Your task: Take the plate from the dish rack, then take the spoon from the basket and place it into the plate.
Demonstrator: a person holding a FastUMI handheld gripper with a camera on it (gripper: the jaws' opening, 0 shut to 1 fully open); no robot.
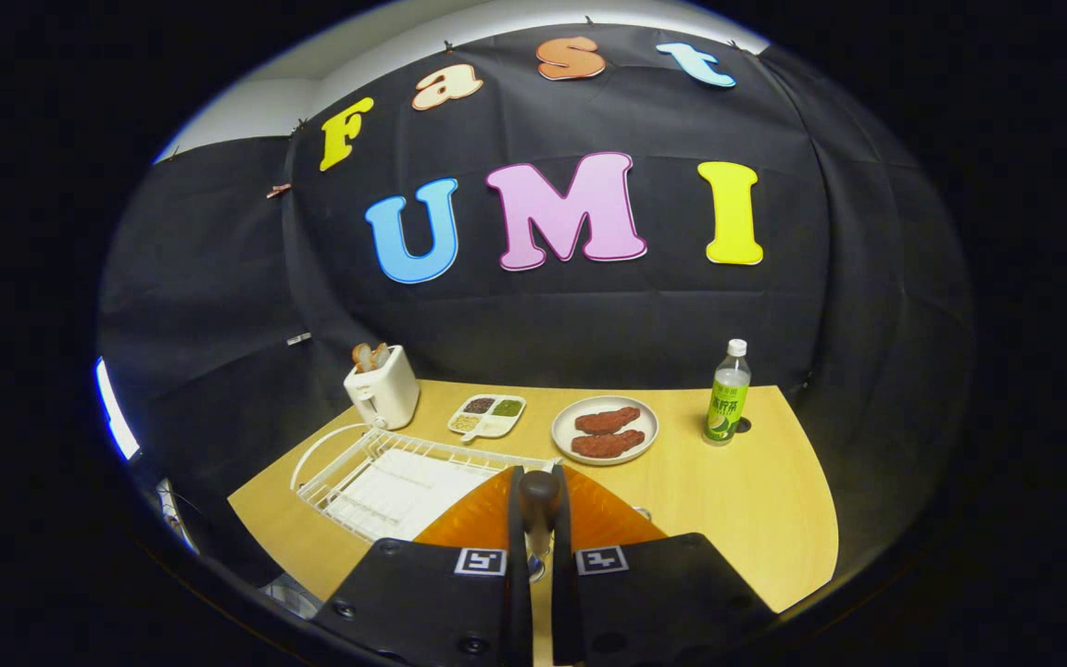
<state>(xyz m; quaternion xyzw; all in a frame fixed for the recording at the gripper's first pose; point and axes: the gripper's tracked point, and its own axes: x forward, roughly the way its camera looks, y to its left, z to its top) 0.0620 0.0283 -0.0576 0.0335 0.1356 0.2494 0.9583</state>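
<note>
Gripper view: you are looking forward along the two fingers of your gripper, which rise from the near side of a light wooden table. The fingers stand close together and are clamped on the rim of an orange plate, which is held on edge between them, its ridged surface fanning out to either side of the fingertips. A dark rounded knob sits at the fingertips; what it belongs to cannot be told. Just beyond the plate, to your left, lies a white wire dish rack with a white tray under its bars. Past the rack, at the far left corner of the table, stands a white toaster with slices of bread showing in its slots. Beside the toaster, further towards the middle, is a small white divided dish with different fillings in its compartments. Next to that, well beyond the fingers, a round white plate carries two reddish-brown pieces of food. To the right of it, near the far edge, a clear bottle with a green label and white cap stands upright. Black cloth closes the booth behind the table. A spoon or a basket cannot be made out from here.
</note>
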